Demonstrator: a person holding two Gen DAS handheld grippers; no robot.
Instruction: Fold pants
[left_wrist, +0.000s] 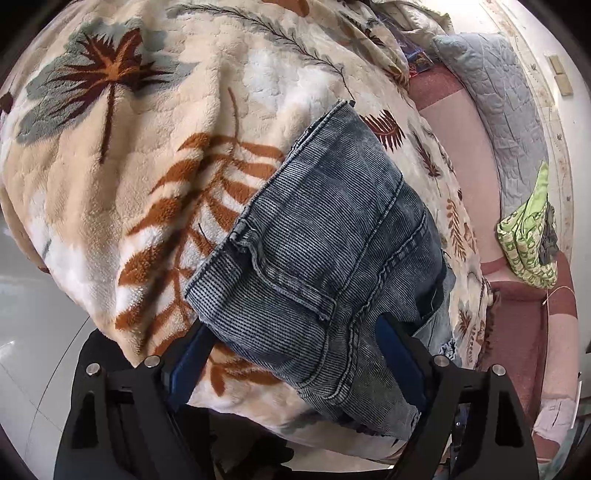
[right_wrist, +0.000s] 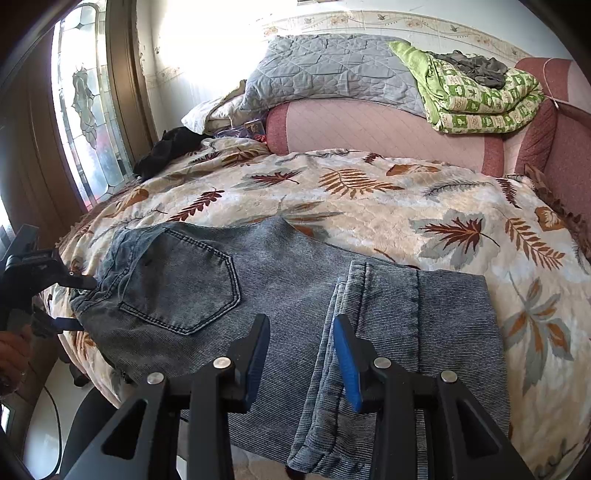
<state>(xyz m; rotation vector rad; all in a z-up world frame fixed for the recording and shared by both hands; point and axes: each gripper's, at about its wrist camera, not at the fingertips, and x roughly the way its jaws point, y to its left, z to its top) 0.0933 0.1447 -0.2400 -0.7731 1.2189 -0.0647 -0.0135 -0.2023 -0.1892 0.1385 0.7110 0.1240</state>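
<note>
Faded blue-grey denim pants, already folded once, lie on a leaf-patterned fleece blanket. The left gripper, jaws wide apart, straddles the waistband; the right gripper hovers parted above the hems. Best practice: pinch both layers squarely before lifting.

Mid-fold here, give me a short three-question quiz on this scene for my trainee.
1. True or false: the jeans lie on the leaf-print blanket.
2. The right gripper is: A) shut on a hem; B) open over the jeans; C) out of view.
3. Fill in: the left gripper is open around the ___ end of the jeans.
Key: 1 true; 2 B; 3 waist.
</note>
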